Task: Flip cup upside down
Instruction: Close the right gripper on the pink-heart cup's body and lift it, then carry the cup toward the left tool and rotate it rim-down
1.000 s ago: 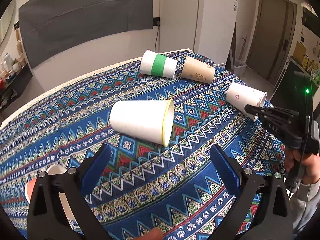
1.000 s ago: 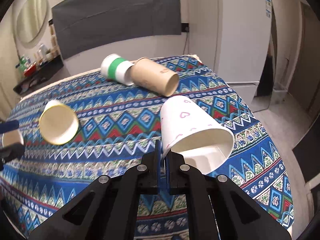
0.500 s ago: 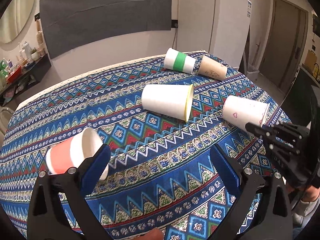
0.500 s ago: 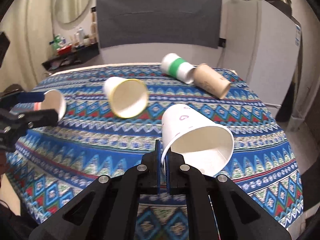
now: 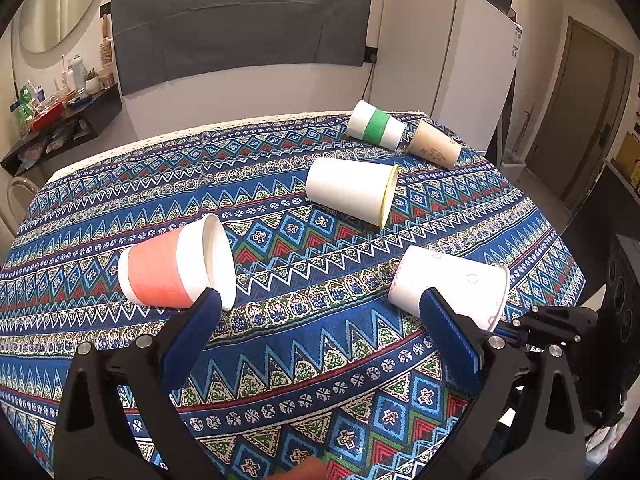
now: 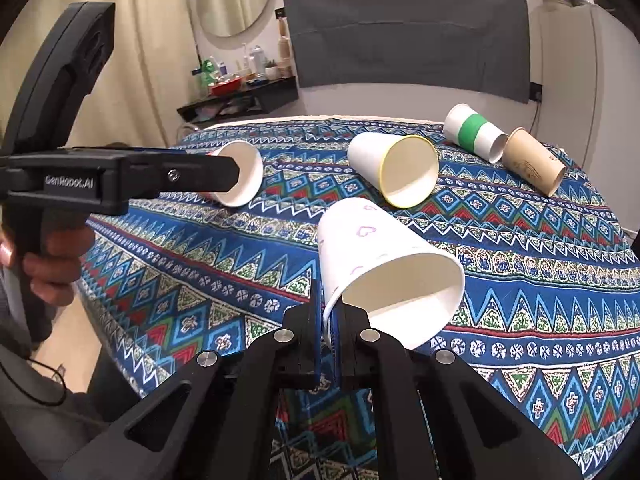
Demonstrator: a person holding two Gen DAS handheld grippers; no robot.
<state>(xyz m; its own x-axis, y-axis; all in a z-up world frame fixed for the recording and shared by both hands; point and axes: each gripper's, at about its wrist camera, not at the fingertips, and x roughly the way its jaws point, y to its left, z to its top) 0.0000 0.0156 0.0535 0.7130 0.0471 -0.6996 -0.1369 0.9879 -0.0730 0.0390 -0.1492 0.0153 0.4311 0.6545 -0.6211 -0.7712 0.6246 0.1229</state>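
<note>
Left wrist view: five paper cups lie on their sides on the blue patterned tablecloth: orange-banded white cup, yellow-rimmed white cup, green-banded white cup, plain brown cup, heart-print white cup near the cloth's right edge. Left gripper is spread wide, empty, with bare cloth between its fingers.

Right wrist view: same five cups. Right gripper is clamped on the heart-print cup's rim; the cup looks slightly lifted, hard to tell.
</note>
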